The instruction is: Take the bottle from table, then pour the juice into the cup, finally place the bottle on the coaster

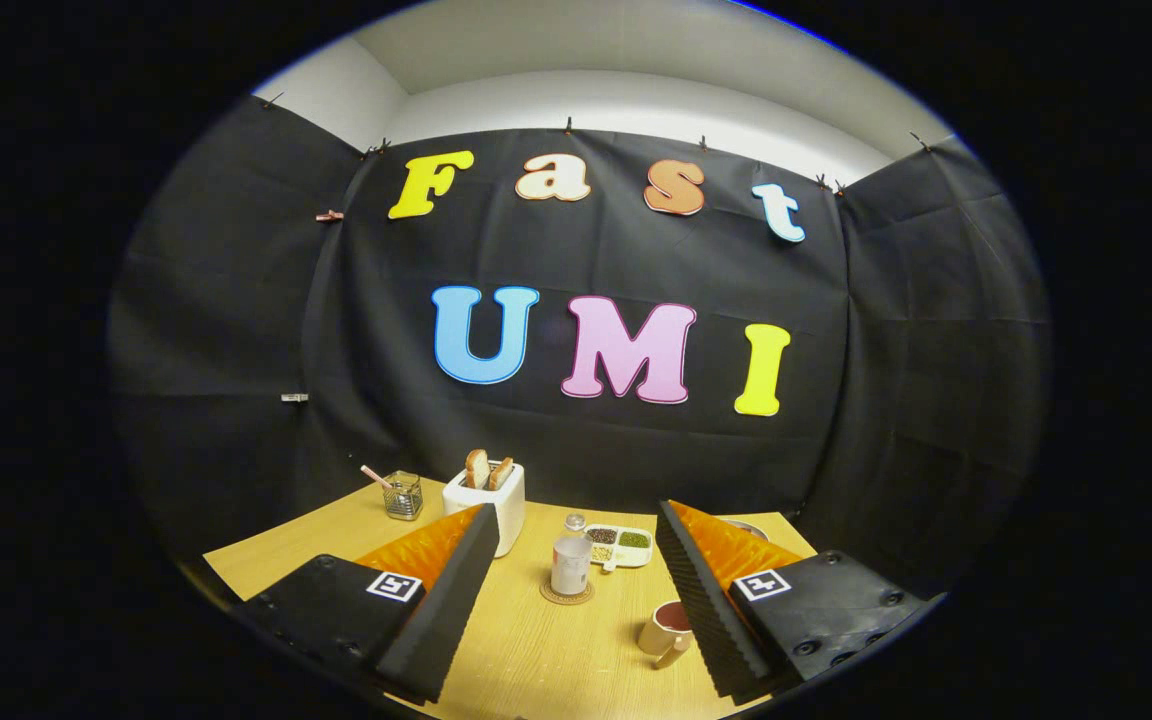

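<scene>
Black cloth drapes the booth walls (236, 300) on three sides, white wall showing above it, and down below sits a pale wood-grain table (536, 650). We're looking along the gripper (576, 600), its two fingers spread wide apart with nothing between the ridged pads (446, 610) but open tabletop. Straight ahead, between the fingers and a little beyond them, stands the small cylindrical bottle (571, 562), silvery-white body with a rounded cap, upright and sitting squarely on a round brown coaster (567, 594) whose rim peeks out around the base. Nearer and to the right, just beside the right finger's pad, there's a cream ceramic cup (668, 630) with its handle pointing toward us, and a dark reddish liquid is visible inside it. Behind the bottle, a white divided dish (620, 545) holds separate heaps of what look like dried beans or grains, some dark, some green, some pale. Far left of that, a glossy white two-slot toaster (491, 500) carries two browned slices of bread (488, 469) standing up out of its slots. Further left again, a small clear glass jar (402, 494) with something pink leaning out of it sits near the table's far edge.
</scene>
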